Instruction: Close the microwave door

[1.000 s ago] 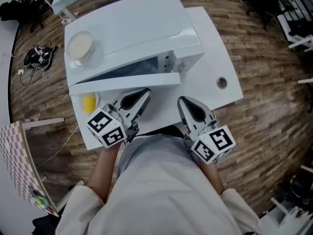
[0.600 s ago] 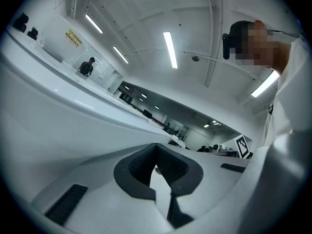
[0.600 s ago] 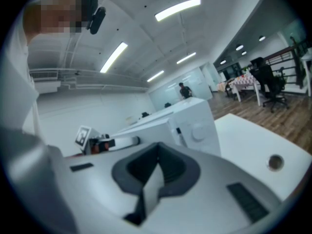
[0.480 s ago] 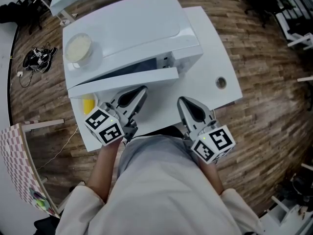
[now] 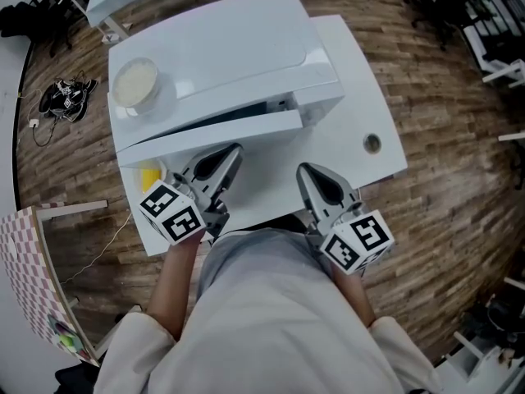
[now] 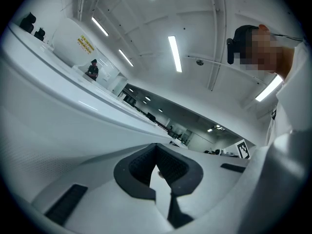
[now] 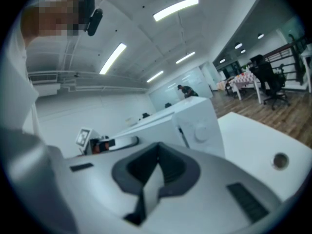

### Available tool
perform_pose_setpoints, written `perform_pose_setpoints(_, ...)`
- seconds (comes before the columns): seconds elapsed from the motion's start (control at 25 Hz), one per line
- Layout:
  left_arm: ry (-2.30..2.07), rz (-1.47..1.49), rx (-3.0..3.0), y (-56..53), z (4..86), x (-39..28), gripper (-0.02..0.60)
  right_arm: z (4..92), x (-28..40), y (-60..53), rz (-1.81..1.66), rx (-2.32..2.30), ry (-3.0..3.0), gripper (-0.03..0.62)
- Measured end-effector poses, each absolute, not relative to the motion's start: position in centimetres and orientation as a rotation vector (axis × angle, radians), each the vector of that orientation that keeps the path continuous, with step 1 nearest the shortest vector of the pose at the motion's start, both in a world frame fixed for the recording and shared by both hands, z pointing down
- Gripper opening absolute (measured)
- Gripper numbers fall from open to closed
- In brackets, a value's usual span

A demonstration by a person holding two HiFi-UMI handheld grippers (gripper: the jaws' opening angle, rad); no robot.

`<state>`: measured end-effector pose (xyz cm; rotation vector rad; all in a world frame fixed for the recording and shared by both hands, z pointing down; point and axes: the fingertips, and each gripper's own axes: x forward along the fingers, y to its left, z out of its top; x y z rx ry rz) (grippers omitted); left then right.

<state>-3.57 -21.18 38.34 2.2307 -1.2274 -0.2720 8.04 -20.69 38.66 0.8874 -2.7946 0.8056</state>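
The white microwave (image 5: 221,48) stands on a white table (image 5: 353,97). Its door (image 5: 213,131) is ajar by a narrow gap, wider at the right end. My left gripper (image 5: 229,153) is shut, its tips close against the door's front; I cannot tell if they touch. In the left gripper view the door (image 6: 53,126) fills the left side, just past the shut left gripper (image 6: 157,156). My right gripper (image 5: 306,173) is shut and holds nothing, hanging over the table right of the door. The right gripper view shows this right gripper (image 7: 157,161) and the microwave's control panel (image 7: 197,126).
A pale bowl (image 5: 135,80) rests on the microwave's top at the left. Something yellow (image 5: 149,175) lies on the table beside my left gripper. The table has a round cable hole (image 5: 372,143). A checkered panel (image 5: 25,261) and cables (image 5: 61,97) are on the wooden floor at left.
The door has swung further toward the microwave, narrowing the gap. My left gripper moved forward with it. The right gripper has barely moved.
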Motion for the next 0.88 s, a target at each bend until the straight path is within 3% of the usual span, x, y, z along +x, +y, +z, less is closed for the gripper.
perform_pose_setpoints(0.88,-1.243,-0.286,2.206,-21.2,38.4,-5.6,0.015,38.1,5.1,-25.5,0.658,0.927,-2.799,0.023)
